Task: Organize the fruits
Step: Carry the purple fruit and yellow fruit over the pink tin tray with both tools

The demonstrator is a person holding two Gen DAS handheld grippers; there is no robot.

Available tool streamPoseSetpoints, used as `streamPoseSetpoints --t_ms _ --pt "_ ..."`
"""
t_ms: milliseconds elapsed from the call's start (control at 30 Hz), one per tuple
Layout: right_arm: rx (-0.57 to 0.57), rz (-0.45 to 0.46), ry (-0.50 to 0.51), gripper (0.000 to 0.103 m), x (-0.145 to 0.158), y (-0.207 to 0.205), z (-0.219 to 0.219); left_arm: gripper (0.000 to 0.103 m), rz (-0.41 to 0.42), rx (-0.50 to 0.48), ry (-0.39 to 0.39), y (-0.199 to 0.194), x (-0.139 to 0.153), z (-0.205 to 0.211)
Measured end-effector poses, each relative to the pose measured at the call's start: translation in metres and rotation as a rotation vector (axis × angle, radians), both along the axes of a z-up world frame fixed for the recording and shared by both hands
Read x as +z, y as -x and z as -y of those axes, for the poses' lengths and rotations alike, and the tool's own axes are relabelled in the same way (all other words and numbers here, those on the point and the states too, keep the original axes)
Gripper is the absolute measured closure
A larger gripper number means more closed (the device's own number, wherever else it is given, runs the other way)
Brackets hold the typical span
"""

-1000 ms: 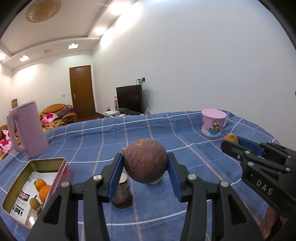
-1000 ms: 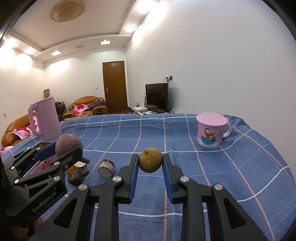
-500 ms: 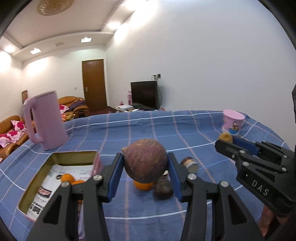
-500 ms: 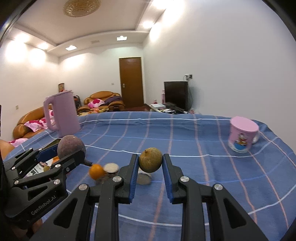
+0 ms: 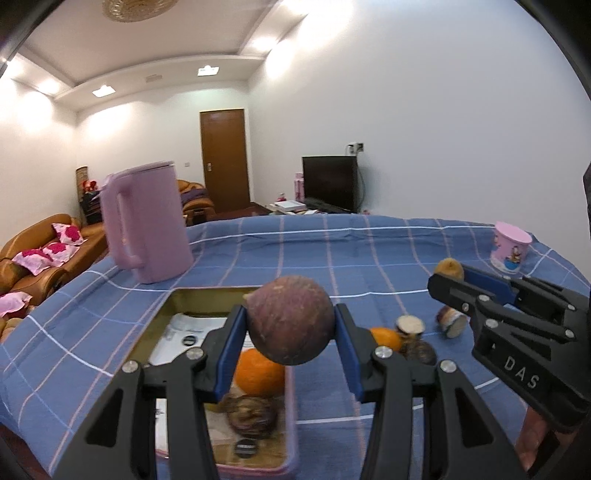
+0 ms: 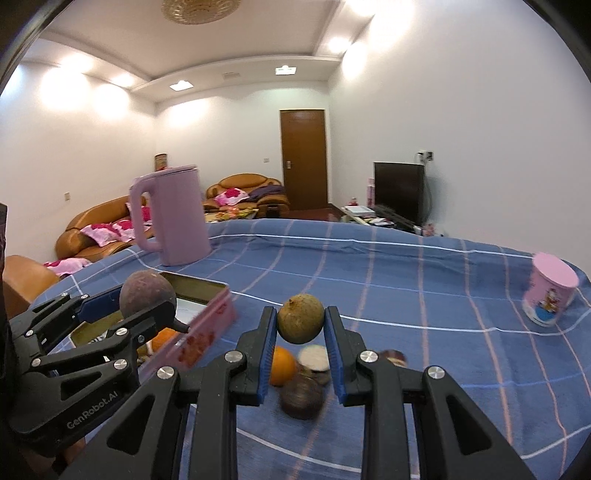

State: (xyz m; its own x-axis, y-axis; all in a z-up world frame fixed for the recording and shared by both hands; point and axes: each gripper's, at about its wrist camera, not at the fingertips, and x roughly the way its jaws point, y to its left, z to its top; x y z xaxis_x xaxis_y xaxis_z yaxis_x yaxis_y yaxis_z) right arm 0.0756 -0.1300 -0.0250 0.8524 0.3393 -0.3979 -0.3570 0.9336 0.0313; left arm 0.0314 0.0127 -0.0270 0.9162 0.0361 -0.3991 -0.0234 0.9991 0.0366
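White walls and a white ceiling with recessed lights (image 5: 102, 91) and a round ornate lamp (image 6: 200, 10) at the top. A brown door (image 6: 303, 158) stands mid-frame, a black television (image 6: 399, 194) to its right, brown sofas (image 6: 246, 192) with pink cushions at left.

bright ceiling lights (image 5: 102, 90), glare on walls, fisheye-bent edges, slight motion blur.

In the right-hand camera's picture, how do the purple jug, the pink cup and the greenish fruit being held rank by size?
1. Purple jug, clearly largest.
2 and 3. Pink cup and greenish fruit look alike; the fruit is much nearer the camera, so I won't rank them.
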Motion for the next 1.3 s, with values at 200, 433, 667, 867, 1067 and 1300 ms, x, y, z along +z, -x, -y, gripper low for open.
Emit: streamPoseSetpoints --t_ms 200,433,667,867,1067,1300 --pt "0.047 0.004 0.01 0.075 0.002 -0.005 -0.027 0.054 -0.004 0.041 0.002 0.0 0.001 -0.02" --pt "0.096 0.0 0.018 0.075 0.003 -0.008 -0.053 0.054 -0.003 0.09 0.0 0.001 0.003 -0.047" --pt "0.142 -0.001 0.031 0.075 0.002 -0.007 -0.075 0.054 -0.015 0.139 0.006 -0.002 0.002 -0.073" --pt "0.177 -0.006 0.042 0.075 0.0 -0.007 -0.092 0.054 -0.034 0.159 0.002 -0.005 -0.001 -0.085" --pt "0.2 -0.013 0.054 0.075 -0.002 -0.008 -0.105 0.054 -0.051 0.169 -0.003 -0.008 -0.007 -0.092" --pt "0.227 -0.037 0.074 0.075 -0.008 -0.011 -0.12 0.054 -0.065 0.181 -0.001 -0.011 -0.01 -0.103"
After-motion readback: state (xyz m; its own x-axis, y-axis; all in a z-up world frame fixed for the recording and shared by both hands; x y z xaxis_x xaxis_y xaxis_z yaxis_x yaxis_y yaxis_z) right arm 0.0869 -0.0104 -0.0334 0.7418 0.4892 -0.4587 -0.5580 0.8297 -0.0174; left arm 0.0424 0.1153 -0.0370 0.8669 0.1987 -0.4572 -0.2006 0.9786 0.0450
